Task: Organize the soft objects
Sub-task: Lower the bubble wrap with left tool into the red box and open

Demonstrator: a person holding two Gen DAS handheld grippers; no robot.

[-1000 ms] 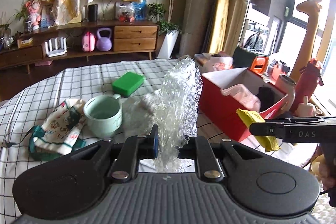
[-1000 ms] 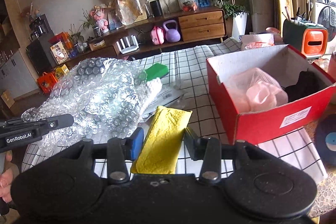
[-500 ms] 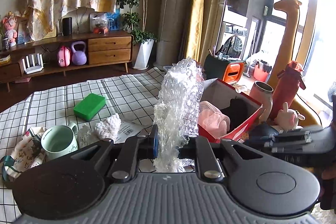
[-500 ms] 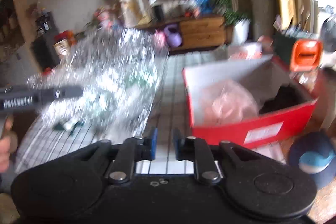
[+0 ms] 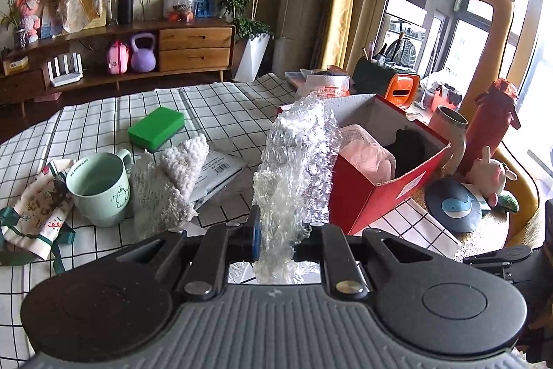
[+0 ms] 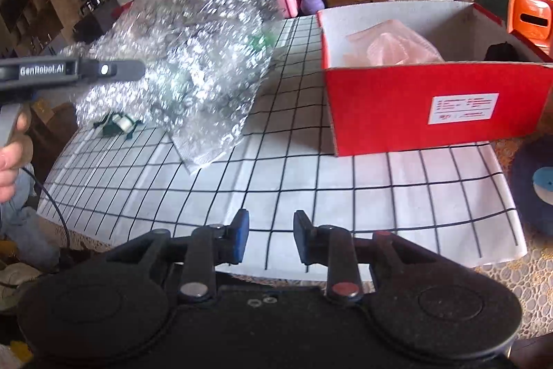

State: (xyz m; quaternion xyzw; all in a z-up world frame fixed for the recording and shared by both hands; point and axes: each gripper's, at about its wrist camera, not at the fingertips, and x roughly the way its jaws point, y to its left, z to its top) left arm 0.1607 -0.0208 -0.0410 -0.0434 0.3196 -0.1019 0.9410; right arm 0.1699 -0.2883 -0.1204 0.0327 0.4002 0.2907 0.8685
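My left gripper (image 5: pixel 276 237) is shut on a crumpled sheet of clear bubble wrap (image 5: pixel 297 161), held upright just left of the red box (image 5: pixel 373 196). In the box lie a pink mesh puff (image 5: pixel 366 151) and something black (image 5: pixel 409 147). In the right wrist view the bubble wrap (image 6: pixel 186 57) hangs over the checked cloth, left of the red box (image 6: pixel 432 106). My right gripper (image 6: pixel 271 237) is low over the table's front edge; its jaws are opening with nothing between them. A white fluffy cloth (image 5: pixel 166 182) and a green sponge (image 5: pixel 156 128) lie on the table.
A pale green mug (image 5: pixel 98 189), a printed drawstring pouch (image 5: pixel 38 213) and a grey mailer (image 5: pixel 217 172) sit at the left. Right of the box stand a steel tumbler (image 5: pixel 449 123), a red bottle (image 5: pixel 490 127), a whale mat (image 5: pixel 452 210) and a small plush (image 5: pixel 490 173).
The yellow cloth that was between my right gripper's jaws is gone from them, and that gripper has sunk toward the table's front edge. My left gripper carried the bubble wrap closer to the red box.
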